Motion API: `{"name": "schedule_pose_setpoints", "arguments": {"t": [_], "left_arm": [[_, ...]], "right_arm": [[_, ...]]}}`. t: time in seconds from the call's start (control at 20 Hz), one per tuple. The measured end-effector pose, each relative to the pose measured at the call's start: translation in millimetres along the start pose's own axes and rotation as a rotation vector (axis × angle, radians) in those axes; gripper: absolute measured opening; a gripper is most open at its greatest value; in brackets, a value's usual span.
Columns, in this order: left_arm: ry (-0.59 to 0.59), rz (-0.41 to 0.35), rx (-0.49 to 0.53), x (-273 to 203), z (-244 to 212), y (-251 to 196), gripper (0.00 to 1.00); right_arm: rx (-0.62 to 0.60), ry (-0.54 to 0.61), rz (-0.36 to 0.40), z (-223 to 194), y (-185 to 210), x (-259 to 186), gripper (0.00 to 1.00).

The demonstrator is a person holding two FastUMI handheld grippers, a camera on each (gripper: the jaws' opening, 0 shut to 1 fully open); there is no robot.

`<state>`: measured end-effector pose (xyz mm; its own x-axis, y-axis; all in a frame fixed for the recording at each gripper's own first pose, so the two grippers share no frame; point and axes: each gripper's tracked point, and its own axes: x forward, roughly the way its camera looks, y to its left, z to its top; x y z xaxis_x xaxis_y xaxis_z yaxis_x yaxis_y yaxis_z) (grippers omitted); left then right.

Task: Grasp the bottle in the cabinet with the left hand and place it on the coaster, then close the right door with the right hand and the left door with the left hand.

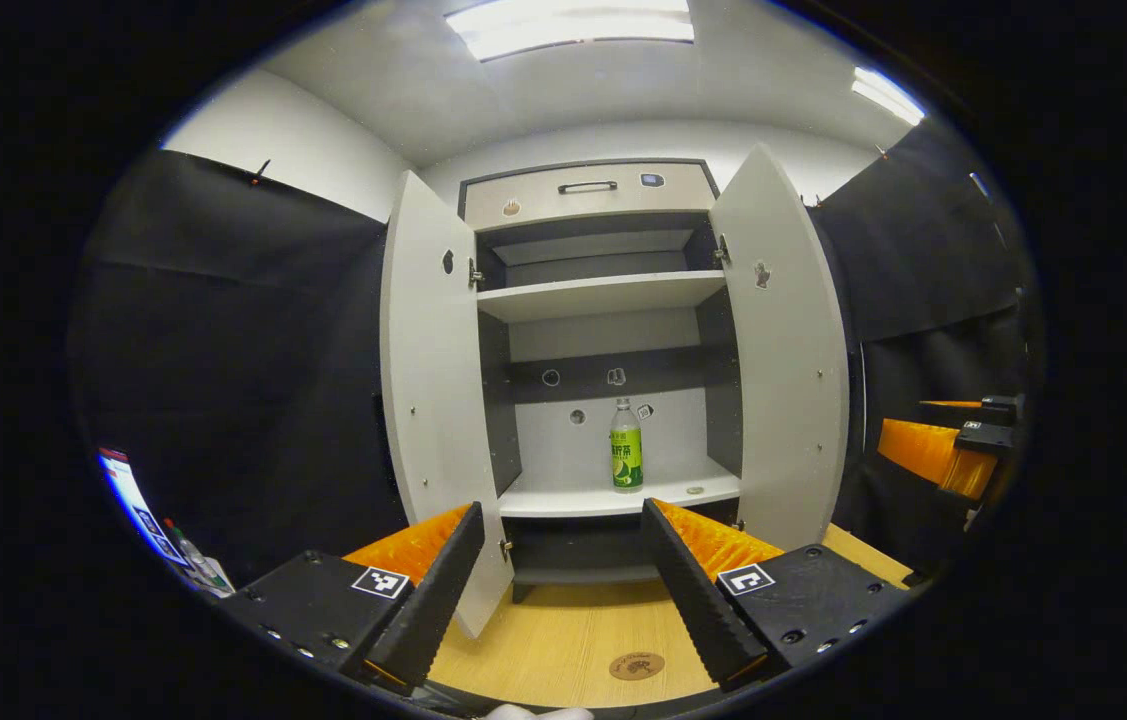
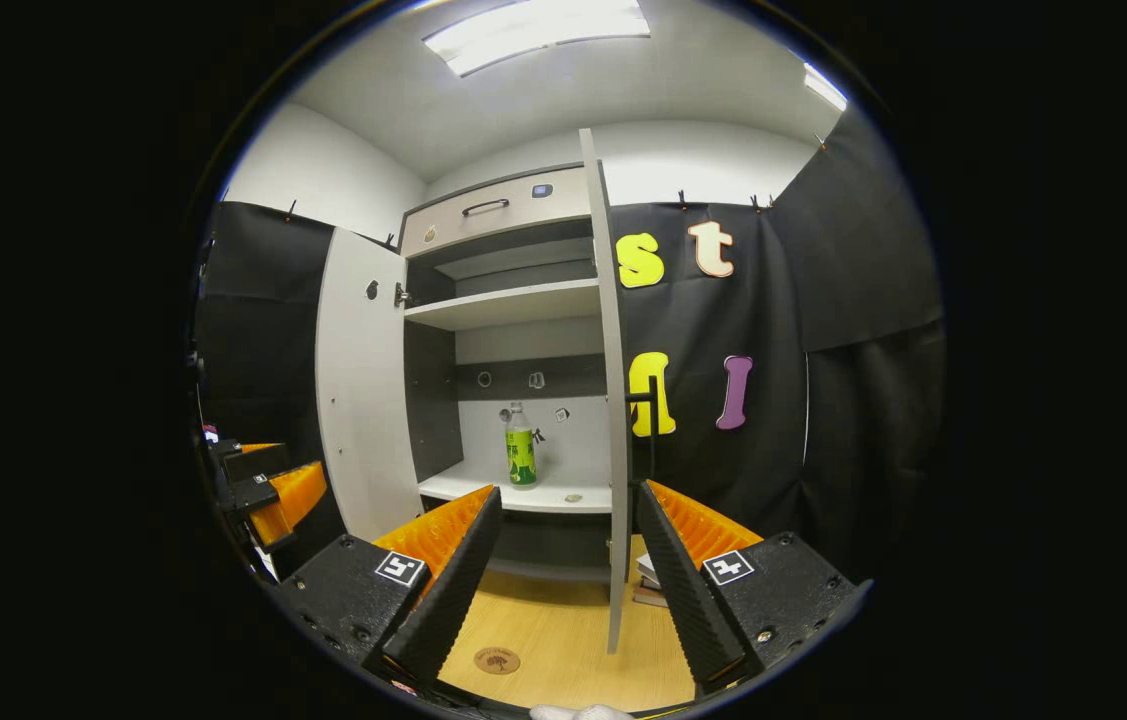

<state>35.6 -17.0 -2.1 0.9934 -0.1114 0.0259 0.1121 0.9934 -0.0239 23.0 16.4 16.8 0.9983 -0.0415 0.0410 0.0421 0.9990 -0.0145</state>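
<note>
The bottle (image 1: pixel 626 446) stood upright on the low shelf (image 1: pixel 613 495) in the cabinet (image 1: pixel 603 330), both doors wide. Both grippers (image 1: pixel 558 590) (image 2: pixel 563 580) were spread, holding nothing. The coaster (image 1: pixel 636 665) lay near on the table (image 1: pixel 563 640).

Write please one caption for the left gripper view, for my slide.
Open left claw faces the open cabinet, where the bottle stands on the lower shelf; coaster lies below.

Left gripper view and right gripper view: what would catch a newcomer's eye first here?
The tall cabinet with both doors swung wide, standing on a wooden table. On its lower shelf a lone green-labelled bottle stands upright. Nearer the camera a small round coaster lies on the table, and the left gripper hangs open in front of the cabinet, holding nothing.
</note>
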Motion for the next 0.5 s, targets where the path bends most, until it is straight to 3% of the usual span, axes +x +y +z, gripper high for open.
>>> {"name": "schedule_pose_setpoints", "arguments": {"t": [0.5], "left_arm": [[-0.084, -0.156, -0.019, 184, -4, -13, 0.96]], "right_arm": [[-0.006, 0.002, -0.109, 12, 27, 59, 0.83]]}}
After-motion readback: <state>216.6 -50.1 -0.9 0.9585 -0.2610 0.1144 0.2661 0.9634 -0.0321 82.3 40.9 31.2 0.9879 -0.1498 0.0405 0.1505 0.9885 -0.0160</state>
